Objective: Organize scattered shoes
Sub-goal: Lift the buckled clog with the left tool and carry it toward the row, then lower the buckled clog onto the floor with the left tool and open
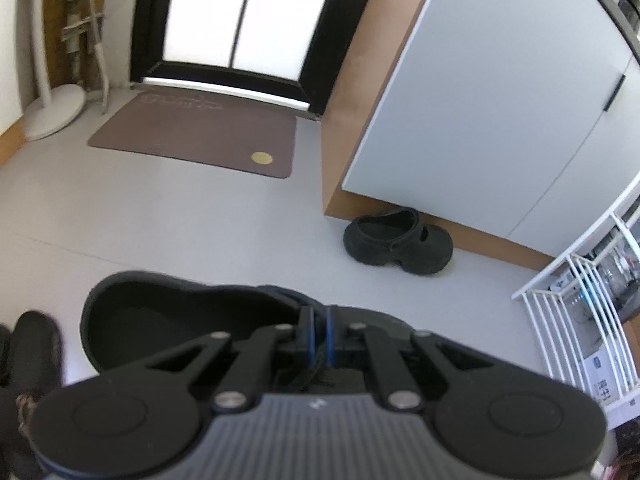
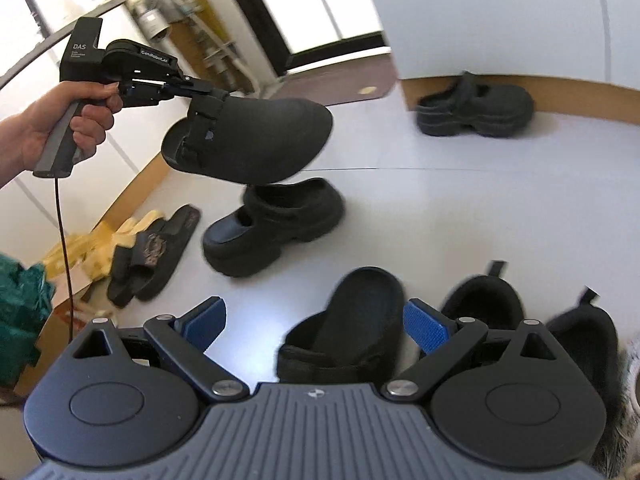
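Observation:
My left gripper (image 1: 318, 334) is shut on the heel strap of a black clog (image 1: 180, 320), which hangs in the air above the floor. The right wrist view shows that gripper (image 2: 212, 98) in a person's hand (image 2: 60, 120), with the same clog (image 2: 256, 140) dangling toe-forward. My right gripper (image 2: 316, 324) stands open, nothing between its blue pads (image 2: 424, 326). Below it lies another black clog (image 2: 348, 328). A chunky black platform clog (image 2: 276, 228) sits mid-floor, and its mate (image 2: 476, 106) (image 1: 400, 240) rests by the cabinet base.
A white cabinet (image 1: 500, 100) with a brown plinth stands right of the door and brown doormat (image 1: 200, 136). A dark sandal (image 2: 152, 252) lies by yellow slippers (image 2: 100, 240). Two fur-lined black slippers (image 2: 484, 300) sit at lower right. A white wire rack (image 1: 580, 300) is at the right.

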`<move>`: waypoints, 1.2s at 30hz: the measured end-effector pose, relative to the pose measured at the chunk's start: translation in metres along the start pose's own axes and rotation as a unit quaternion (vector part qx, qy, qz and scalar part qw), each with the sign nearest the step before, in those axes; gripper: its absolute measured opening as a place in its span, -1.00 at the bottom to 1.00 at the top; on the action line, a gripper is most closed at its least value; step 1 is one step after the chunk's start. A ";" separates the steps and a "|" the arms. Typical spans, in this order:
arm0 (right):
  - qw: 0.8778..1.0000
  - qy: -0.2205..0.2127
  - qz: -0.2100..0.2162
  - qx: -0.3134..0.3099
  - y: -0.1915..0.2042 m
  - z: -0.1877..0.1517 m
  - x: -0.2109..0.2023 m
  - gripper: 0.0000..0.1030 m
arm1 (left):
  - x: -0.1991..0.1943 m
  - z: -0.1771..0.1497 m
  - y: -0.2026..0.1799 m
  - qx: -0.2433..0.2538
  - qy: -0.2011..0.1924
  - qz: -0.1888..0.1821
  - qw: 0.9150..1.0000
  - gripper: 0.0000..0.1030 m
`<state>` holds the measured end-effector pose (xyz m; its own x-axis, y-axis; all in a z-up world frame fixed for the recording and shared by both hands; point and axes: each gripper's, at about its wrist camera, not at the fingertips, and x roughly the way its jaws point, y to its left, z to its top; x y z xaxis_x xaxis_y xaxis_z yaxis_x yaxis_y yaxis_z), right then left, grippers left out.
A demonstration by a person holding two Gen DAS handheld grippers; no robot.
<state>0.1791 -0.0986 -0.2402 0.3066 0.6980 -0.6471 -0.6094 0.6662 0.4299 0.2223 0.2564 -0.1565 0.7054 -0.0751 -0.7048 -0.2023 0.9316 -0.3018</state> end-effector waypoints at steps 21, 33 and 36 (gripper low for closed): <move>0.988 0.109 -0.001 -0.107 0.092 0.013 -0.011 0.91 | -0.058 -0.101 0.069 -0.055 0.034 0.008 0.998 -0.91; 0.980 0.126 -0.011 -0.156 0.119 -0.002 0.020 0.91 | -0.042 -0.172 0.091 -0.087 0.048 0.013 0.995 -0.91; 0.979 0.125 -0.009 -0.161 0.124 -0.011 0.029 0.91 | -0.036 -0.188 0.092 -0.078 0.054 0.010 0.995 -0.91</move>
<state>0.1040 0.0016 -0.2129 0.1555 0.5745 -0.8036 -0.8171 0.5320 0.2222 0.0505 0.2779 -0.2800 0.6239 -0.1029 -0.7747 -0.3254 0.8671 -0.3772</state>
